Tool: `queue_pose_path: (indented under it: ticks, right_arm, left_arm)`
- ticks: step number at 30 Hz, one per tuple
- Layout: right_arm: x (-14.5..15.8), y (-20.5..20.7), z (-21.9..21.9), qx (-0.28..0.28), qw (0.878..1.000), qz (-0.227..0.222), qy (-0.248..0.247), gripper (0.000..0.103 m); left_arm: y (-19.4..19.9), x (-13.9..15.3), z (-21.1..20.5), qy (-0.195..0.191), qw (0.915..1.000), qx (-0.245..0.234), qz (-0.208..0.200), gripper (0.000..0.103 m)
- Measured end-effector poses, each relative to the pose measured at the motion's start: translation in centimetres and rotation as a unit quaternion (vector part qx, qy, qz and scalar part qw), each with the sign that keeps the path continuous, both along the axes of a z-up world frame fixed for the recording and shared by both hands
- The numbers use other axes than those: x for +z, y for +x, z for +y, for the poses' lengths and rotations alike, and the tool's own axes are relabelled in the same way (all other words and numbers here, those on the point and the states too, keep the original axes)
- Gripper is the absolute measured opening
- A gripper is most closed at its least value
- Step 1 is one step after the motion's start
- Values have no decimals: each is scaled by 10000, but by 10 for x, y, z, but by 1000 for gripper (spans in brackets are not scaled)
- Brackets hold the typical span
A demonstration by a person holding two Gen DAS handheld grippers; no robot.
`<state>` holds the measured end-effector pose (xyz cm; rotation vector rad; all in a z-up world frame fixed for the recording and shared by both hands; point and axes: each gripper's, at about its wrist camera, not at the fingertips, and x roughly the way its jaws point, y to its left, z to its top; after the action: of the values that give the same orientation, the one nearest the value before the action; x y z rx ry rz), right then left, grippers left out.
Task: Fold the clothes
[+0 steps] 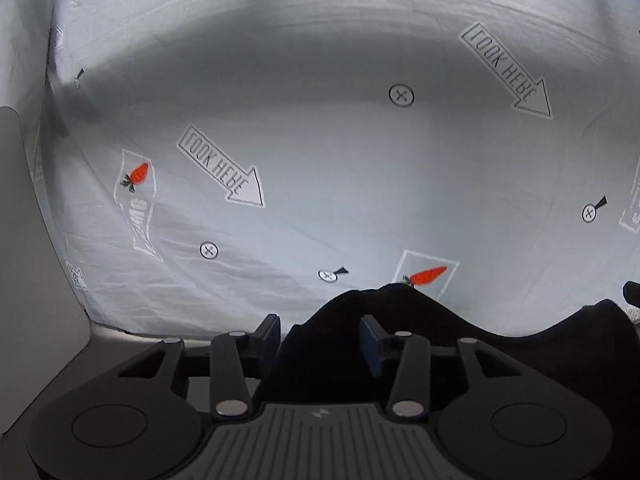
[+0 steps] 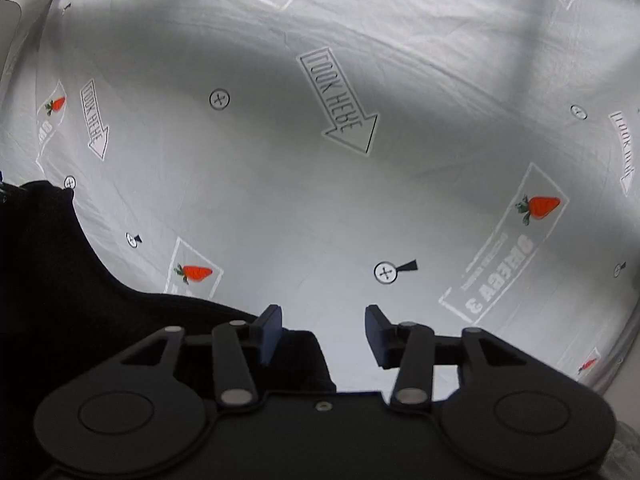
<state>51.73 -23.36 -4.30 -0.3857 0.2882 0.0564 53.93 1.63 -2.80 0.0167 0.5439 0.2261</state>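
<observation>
- Left wrist view: the left claw (image 1: 320, 330) stands released, its jaws apart with a clear gap.
- A dark garment (image 1: 400, 328) lies between and beyond the fingers, rising in a hump just ahead of the claw and running off to its right. The pads do not seem to press on it; the cloth looks loose in the gap rather than pinched.
- Ahead of the claw, past the garment, spreads a pale printed sheet (image 1: 320, 152) with arrows and carrots. It is bare of other clothes as far as this view reaches.
- Right wrist view: the right claw (image 2: 323, 330) is likewise released, jaws apart.
- The garment (image 2: 60, 280) sits to this claw's left and under its left finger, with a corner of cloth just behind that finger. Between the fingertips only the sheet (image 2: 320, 200) shows, so nothing is grasped here.
- Progress, as a judgement: both claws look to have let the garment down on the sheet, so one lay-down or fold stroke seems finished.
- How many folds the garment already has cannot be told; only its far edge shows, wavy and not squared.
- Likely left: smoothing that edge, at least one more fold, and any further clothes, none of which are in view.
</observation>
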Motion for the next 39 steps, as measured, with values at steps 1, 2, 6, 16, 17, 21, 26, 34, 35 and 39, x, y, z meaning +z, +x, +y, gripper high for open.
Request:
queue_pose_path:
  ticks: [1,2,6,16,17,21,26,34,35,39]
  right_arm:
    - [-20,15,2,-99,9992,381,22,44]
    - [-34,16,1,-143,9982,575,134,45]
    - [-79,-21,-15,-349,9910,1257,307,55]
    - [-163,-195,-82,-1370,9231,3564,458,62]
    - [-164,-206,-87,-1360,9176,3692,563,63]
    - [-166,-231,-99,-1115,9041,4009,978,71]
    - [-175,-248,-92,-485,9055,4129,853,71]
    - [-160,-270,-83,329,9401,3386,-235,5]
    - [-149,-271,-91,241,9487,3131,-370,5]
    - [-113,-249,-143,-721,9676,2267,-852,5]
  left_arm:
    - [2,-20,5,-5,9997,-13,263,46]
    - [-4,-36,9,20,9992,-24,394,52]
    - [-43,-85,23,-153,9948,-5,1008,71]
    - [-174,-132,38,-386,9752,224,2168,71]
    - [-186,-132,40,-402,9739,285,2218,72]
    - [-224,-132,46,-499,9678,521,2410,73]
    - [-261,-126,34,-432,9666,744,2413,73]
    - [-312,-103,1,-58,9684,998,2287,74]
    - [-318,-100,-2,-33,9680,1043,2283,74]
    - [-329,-96,-4,-10,9646,1244,2326,74]
